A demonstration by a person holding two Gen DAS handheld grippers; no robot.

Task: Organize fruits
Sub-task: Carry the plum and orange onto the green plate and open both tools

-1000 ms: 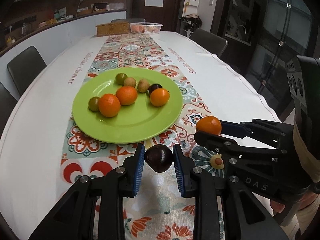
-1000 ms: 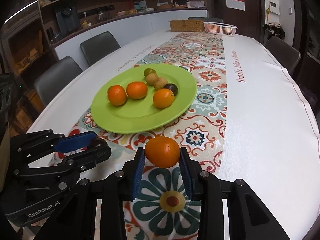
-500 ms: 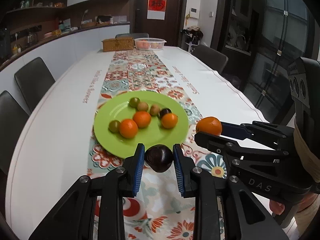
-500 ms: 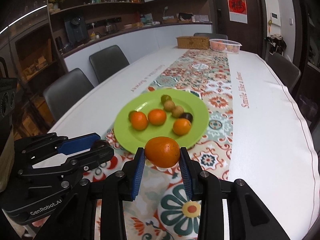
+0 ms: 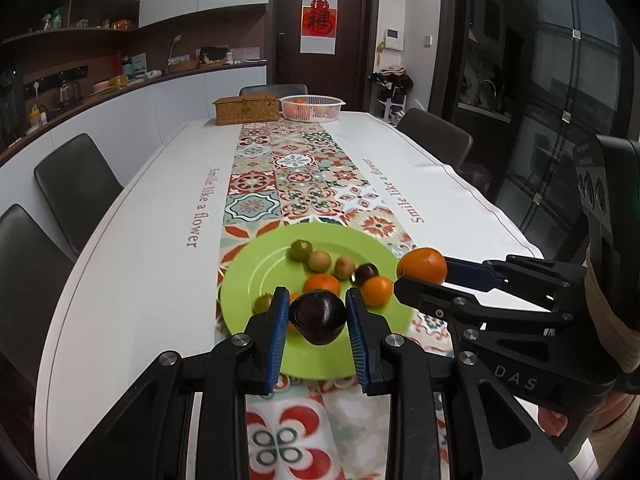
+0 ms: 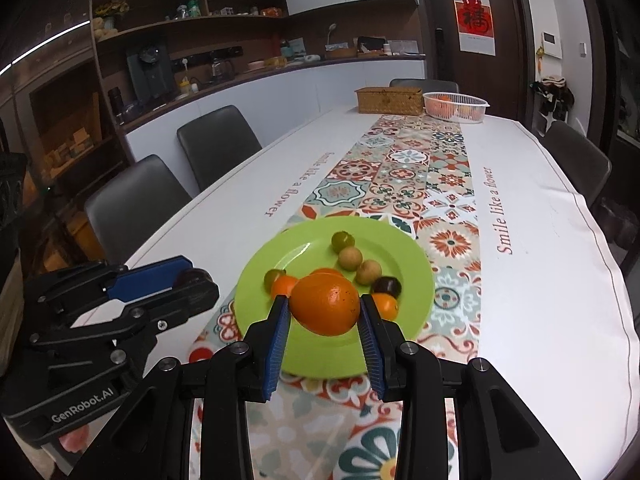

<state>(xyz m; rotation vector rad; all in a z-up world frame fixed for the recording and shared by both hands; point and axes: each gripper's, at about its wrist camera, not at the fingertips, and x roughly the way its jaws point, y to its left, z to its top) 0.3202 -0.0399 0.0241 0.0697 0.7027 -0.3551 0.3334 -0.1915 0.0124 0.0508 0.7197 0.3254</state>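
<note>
The left gripper (image 5: 318,312) is squeezing a dark purple fruit (image 5: 317,317) between its two blue pads, and the fruit is sitting up in the air in front of the green plate (image 5: 256,270). The right gripper (image 6: 325,311) is squeezing an orange (image 6: 325,309) the same way, with one pad pressing on each side of it. Both grippers are hanging side by side near the close edge of the plate, and each one is showing up in the other's camera: the right gripper with its orange on the right side of the left view, and the left gripper (image 6: 192,284) on the left side of the right view. The plate is lying on a colourful patterned runner (image 5: 296,168) that is running down the middle of the white counter (image 5: 160,208). On the plate, small fruits are sitting close together: a green fruit (image 5: 301,249), two tan fruits (image 5: 320,260), a small dark fruit (image 5: 366,273), and a few little oranges (image 5: 377,291). At the far end of the counter a woven box (image 5: 247,110) and a white basket (image 5: 312,107) are standing next to each other. Dark chairs (image 5: 76,188) are standing around the counter.
</note>
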